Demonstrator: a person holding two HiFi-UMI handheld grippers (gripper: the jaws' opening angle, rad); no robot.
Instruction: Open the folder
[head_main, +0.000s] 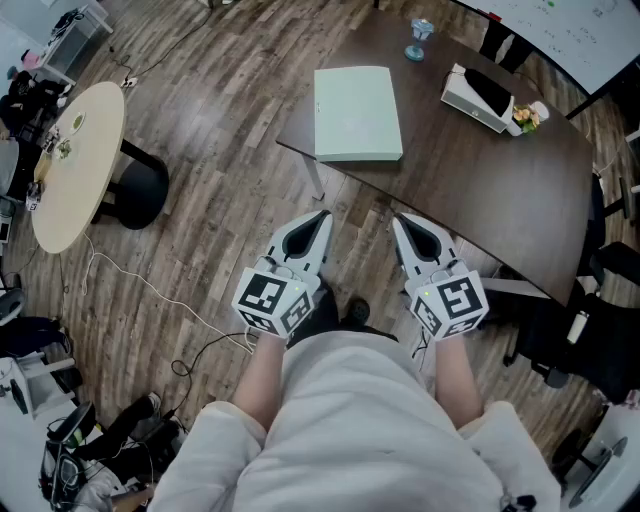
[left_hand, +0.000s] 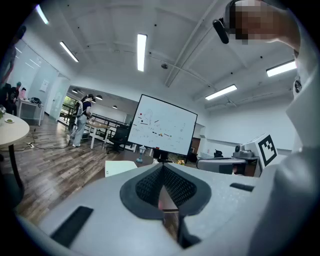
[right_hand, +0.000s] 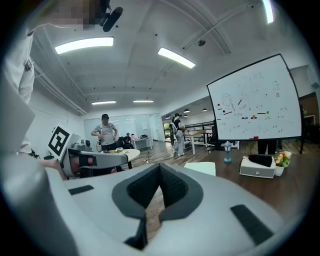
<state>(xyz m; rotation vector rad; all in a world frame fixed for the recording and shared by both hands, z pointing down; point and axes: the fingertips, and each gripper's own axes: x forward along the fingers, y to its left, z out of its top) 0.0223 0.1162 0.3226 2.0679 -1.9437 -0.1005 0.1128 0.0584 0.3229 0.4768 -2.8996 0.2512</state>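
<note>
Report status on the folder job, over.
Both shut, empty: left tongs, right tongs, held short of the table. Closed folder flat on it, untouched. Nothing between tongs and folder.

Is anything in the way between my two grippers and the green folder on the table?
Nothing visible is. The folder lies closed by the near edge of the dark table; only floor and tabletop separate it from the left gripper and right gripper, both shut. The white box sits to the right.
</note>
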